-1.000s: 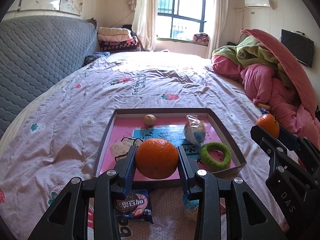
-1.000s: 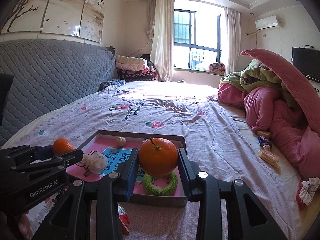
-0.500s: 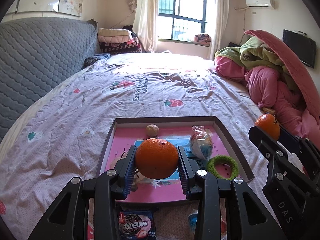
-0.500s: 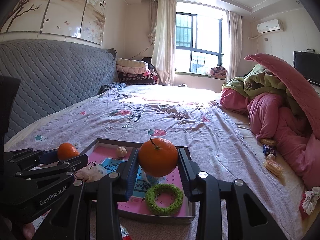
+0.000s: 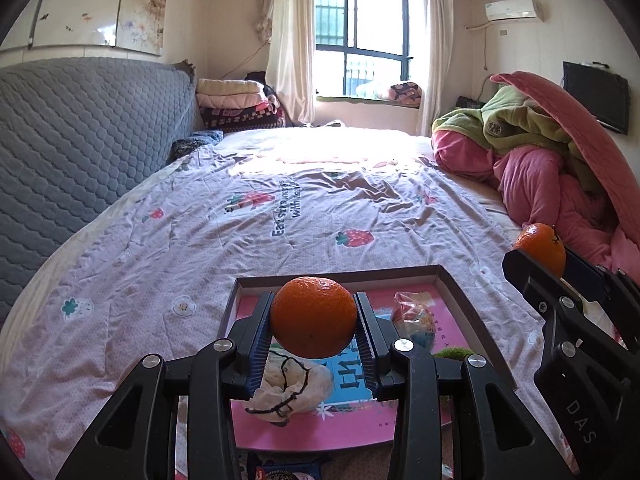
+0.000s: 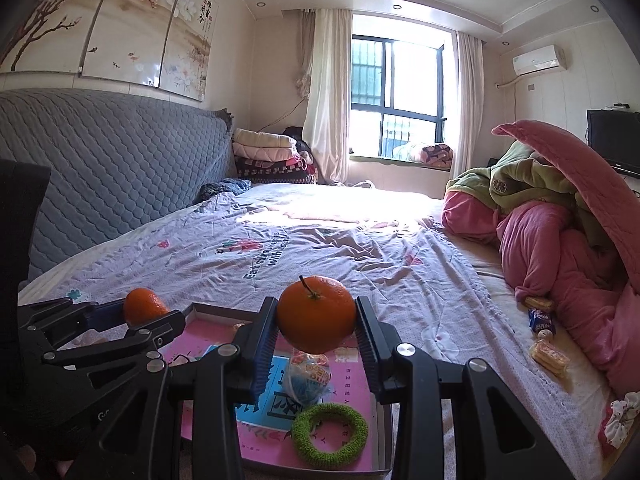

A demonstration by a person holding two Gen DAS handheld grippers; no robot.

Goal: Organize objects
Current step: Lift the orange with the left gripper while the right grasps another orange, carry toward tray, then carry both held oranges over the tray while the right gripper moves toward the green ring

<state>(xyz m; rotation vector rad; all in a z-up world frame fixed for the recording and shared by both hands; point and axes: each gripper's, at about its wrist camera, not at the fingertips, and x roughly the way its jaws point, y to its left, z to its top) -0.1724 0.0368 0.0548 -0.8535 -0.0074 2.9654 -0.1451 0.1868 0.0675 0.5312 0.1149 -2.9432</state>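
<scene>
Above the tray [image 5: 456,288], each claw pinches an orange — left claw [image 5: 314,330], right claw [image 6: 316,326] — fruit held clear of the tray's pink floor. Judged mid-carry; next comes lowering onto bare floor beside the green ring [image 6: 329,434].

Setting: bedroom in a lived-in home.
Evidence: wide bed [image 5: 280,216] under a lilac sheet printed with strawberries and flowers; grey quilted padded headboard [image 6: 100,168] along one side; heap of pink and green quilts [image 6: 560,216] bundled at the opposite edge; stack of folded blankets [image 5: 240,104] in the far corner.
Fittings: barred window [image 6: 396,92] with pale curtains [image 6: 324,96]; wall-mounted air conditioner [image 6: 540,59]; flat television [image 5: 595,96] on the right wall; blossom-painted panels [image 6: 120,24] above the headboard; recessed ceiling spotlights.
Window ledge: another folded blanket, probably, though glare washes it out.
</scene>
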